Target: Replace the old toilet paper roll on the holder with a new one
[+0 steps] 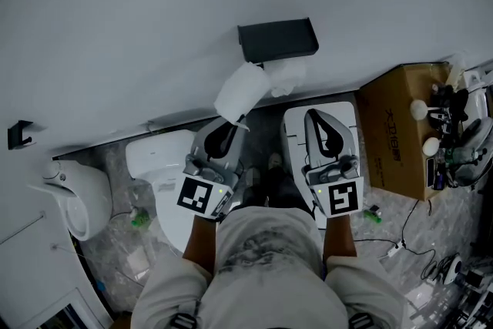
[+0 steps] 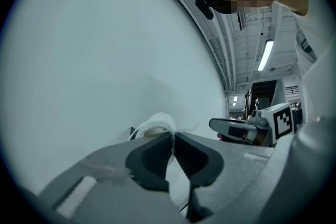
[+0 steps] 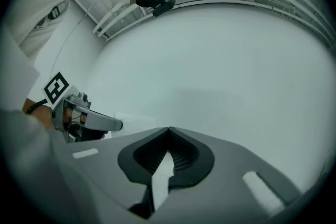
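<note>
A black holder (image 1: 277, 40) is fixed to the pale wall, with a crumpled bit of white paper (image 1: 288, 76) hanging just under it. Below and left of the holder is a white toilet paper roll (image 1: 241, 88); my left gripper (image 1: 230, 123) is shut on its edge. In the left gripper view the pads pinch the roll's (image 2: 156, 124) paper at the left gripper (image 2: 172, 137) tips. My right gripper (image 1: 316, 116) hangs below the holder's right end, apart from it and level. Its jaws meet at the right gripper (image 3: 168, 129) tips with nothing between them.
A white toilet (image 1: 158, 158) stands on the floor at lower left, with a white wall fixture (image 1: 77, 200) further left. A white ribbed object (image 1: 347, 113) sits below my right gripper. A cardboard box (image 1: 397, 131) with clutter is at the right. Cables lie on the floor at lower right.
</note>
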The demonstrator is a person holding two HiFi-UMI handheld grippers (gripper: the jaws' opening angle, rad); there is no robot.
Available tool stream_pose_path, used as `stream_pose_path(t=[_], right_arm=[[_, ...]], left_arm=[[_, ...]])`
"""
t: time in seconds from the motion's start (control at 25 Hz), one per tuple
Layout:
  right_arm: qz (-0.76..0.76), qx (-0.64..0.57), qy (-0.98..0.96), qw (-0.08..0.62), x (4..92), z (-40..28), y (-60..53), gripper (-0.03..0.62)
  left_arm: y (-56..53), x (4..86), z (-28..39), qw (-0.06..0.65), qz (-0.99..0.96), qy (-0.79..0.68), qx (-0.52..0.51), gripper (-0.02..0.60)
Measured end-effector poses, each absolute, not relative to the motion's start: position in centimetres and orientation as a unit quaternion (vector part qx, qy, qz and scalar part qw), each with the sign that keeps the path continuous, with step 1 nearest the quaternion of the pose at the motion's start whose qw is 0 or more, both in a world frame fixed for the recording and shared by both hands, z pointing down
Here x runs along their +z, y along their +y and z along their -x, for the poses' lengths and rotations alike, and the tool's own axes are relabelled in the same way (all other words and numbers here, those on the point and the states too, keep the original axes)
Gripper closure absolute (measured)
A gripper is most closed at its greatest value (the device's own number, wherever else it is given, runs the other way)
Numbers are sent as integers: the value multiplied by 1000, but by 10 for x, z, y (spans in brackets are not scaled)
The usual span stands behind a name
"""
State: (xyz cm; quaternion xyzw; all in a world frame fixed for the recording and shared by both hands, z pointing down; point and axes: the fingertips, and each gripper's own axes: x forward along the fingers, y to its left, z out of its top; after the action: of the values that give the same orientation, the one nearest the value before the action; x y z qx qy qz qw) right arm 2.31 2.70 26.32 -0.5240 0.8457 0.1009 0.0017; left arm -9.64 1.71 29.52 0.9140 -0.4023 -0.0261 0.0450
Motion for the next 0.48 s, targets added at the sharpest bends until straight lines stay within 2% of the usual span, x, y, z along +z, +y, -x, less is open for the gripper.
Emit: stream_pose_path(t=[0.48], right_arm=[[529, 66, 846, -2, 276, -20, 32, 592]], left_arm=[[24, 290, 94, 45, -919, -390, -26, 563]])
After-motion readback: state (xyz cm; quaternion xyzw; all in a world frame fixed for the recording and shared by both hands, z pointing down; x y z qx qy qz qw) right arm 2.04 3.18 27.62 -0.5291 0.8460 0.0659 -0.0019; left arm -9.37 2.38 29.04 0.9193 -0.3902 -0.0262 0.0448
